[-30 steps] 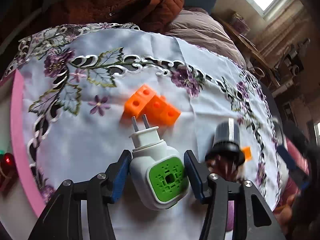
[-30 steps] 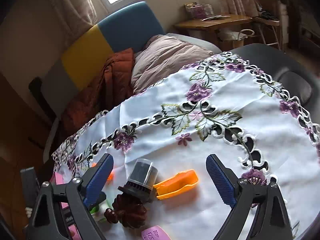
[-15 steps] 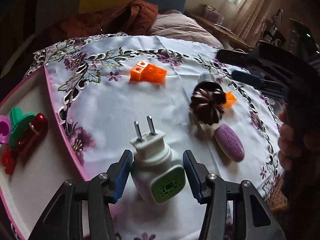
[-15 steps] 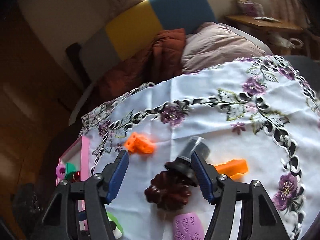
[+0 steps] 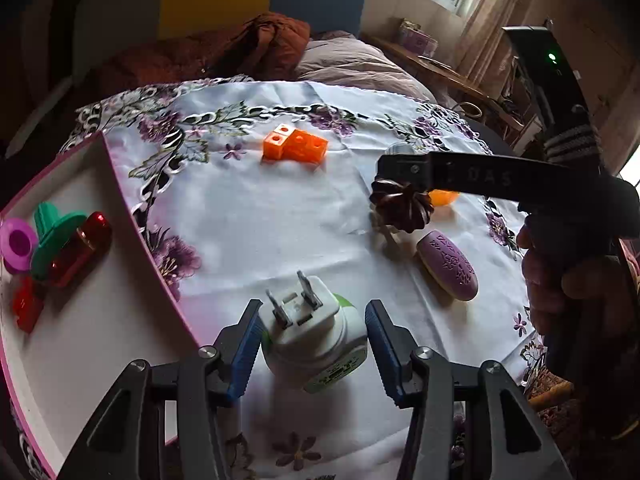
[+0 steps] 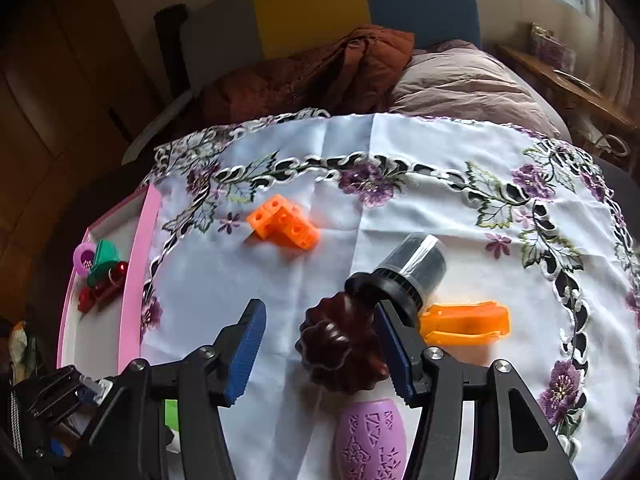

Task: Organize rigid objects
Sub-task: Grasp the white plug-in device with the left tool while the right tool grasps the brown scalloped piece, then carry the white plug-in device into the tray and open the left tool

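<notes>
- Since a second ago, the white-and-green plug adapter [image 5: 312, 340] has travelled with my left gripper [image 5: 312, 344] from beside the orange blocks [image 5: 295, 147] to the near edge of the surface [image 5: 260, 216], just beside the pink-rimmed tray [image 5: 116, 184]; my right gripper [image 6: 320, 344] has swung onto the dark brown fluted mould [image 6: 340, 348].
- Left gripper: narrow, pads clamped on the adapter's sides, prongs pointing away from me.
- Right gripper: jaws closing around the mould. One pad lies against its right flank; the other stands clear on the left, so no grip yet.
- Mould position: on the cloth, touching the black-capped jar [image 6: 408, 272], with the orange clip [image 6: 464, 324] just beside and the purple oval [image 6: 370, 436] nearer me.
- Step in hand, my judgement: centre the jaws on the mould alone, so the closing pad does not drag the jar.
- Pose: both grippers pitch steeply downward. A hand [image 5: 560, 280] holds the right one, visible in the left view.
</notes>
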The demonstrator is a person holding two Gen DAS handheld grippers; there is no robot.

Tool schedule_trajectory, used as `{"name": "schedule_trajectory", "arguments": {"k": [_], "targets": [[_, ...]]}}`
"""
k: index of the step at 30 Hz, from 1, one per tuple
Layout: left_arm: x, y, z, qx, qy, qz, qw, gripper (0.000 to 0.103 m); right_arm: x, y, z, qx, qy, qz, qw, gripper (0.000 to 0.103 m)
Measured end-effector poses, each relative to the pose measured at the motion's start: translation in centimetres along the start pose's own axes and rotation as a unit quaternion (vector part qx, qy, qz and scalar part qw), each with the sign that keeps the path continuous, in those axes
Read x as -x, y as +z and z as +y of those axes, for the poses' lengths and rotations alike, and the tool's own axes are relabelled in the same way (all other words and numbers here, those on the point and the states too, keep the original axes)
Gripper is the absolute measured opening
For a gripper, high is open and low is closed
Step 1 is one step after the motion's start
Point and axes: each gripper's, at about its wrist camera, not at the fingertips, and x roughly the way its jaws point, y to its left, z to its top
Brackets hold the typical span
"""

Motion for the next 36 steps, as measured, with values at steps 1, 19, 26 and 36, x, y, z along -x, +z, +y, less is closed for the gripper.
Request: {"name": "schedule_trajectory", "arguments": {"k": [1, 19, 26, 36], "targets": [[-0.1, 0.1, -0.3, -0.005, -0.002, -0.001, 1.0000, 0.052, -0.1, -0.1, 0.3, 0.008, -0.004, 0.003, 1.000, 0.058], [-3.3, -0.7, -1.0, -0.014, -0.011, 0.028, 0.9994, 0.054, -0.8, -0.3, 0.6, 0.037, -0.047, 0.004, 0.998, 0.025], [-3.0, -0.8, -0.9, -0.020, -0.011, 0.022, 0.9995, 0.053, -0.9, -0.4, 1.0, 0.052, -0.056, -0.003, 0.997, 0.025], [4.1, -0.7, 1.4, 0.005, -0.013, -0.053, 0.9985, 0.053, -0.9, -0.3, 0.9, 0.050, -0.069, -0.007, 0.996, 0.024]]}}
